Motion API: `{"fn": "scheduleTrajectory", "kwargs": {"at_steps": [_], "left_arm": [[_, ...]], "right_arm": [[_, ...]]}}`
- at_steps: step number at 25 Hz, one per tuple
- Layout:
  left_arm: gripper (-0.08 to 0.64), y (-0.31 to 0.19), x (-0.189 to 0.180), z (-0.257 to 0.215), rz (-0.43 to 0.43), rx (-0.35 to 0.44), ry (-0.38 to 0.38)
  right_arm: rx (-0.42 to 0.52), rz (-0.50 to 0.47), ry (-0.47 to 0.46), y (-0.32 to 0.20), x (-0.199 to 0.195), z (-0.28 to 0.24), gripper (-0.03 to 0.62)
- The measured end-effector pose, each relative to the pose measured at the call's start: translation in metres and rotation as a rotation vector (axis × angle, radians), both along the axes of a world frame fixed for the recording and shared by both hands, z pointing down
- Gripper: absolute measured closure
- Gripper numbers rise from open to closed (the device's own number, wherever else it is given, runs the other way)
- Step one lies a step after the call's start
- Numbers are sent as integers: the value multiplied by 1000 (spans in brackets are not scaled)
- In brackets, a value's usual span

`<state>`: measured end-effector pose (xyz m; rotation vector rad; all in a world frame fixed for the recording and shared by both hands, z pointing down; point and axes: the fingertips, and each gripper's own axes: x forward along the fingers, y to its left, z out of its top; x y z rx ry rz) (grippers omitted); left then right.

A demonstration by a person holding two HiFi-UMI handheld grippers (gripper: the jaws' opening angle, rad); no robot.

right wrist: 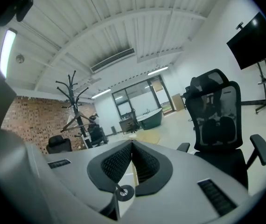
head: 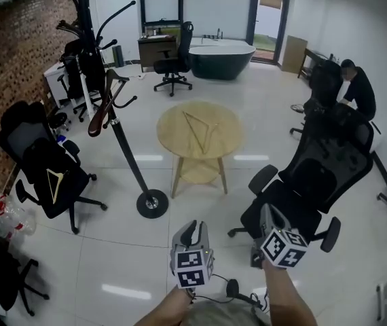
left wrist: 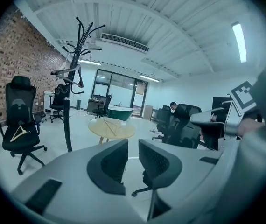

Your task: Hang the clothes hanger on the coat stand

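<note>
The black coat stand (head: 122, 145) rises at the left, its round base (head: 152, 203) on the floor. A dark brown hanger (head: 105, 104) hangs from one of its arms. A pale wooden hanger (head: 204, 129) lies on the round wooden table (head: 173, 124), and another pale hanger (head: 54, 182) rests on a black office chair (head: 34, 158). My left gripper (head: 192, 231) is open and empty, well short of the stand; the left gripper view shows a gap between its pads (left wrist: 109, 164). My right gripper (head: 267, 217) is shut on nothing, its pads (right wrist: 119, 160) pressed together.
A large black office chair (head: 316, 175) stands just ahead on the right. More chairs, a desk and a dark bathtub (head: 220, 56) line the back of the room. A person (head: 356, 87) bends over at the far right. Plastic bottles (head: 3, 216) lie by the brick wall.
</note>
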<state>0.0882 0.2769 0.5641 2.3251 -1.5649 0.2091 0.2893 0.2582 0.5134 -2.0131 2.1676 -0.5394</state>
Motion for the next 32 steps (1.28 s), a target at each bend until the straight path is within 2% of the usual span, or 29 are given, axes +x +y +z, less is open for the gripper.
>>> {"fn": "scheduleTrajectory", "kwargs": {"at_steps": [3, 12, 16, 24, 32], "left_arm": [[479, -19, 36, -6, -19, 9, -4], [479, -85, 177, -42, -107, 29, -6], [479, -94, 223, -46, -122, 23, -11], [479, -149, 236, -38, -110, -11, -38], [479, -207, 215, -38, -66, -10, -3]], "right_arm": [[15, -48, -3, -28, 27, -4, 525], [54, -163, 11, -100, 162, -32, 525], [48, -192, 8, -113, 205, -29, 525], [25, -207, -19, -168, 210, -17, 525], [11, -170, 45, -205, 189, -25, 525]]}}
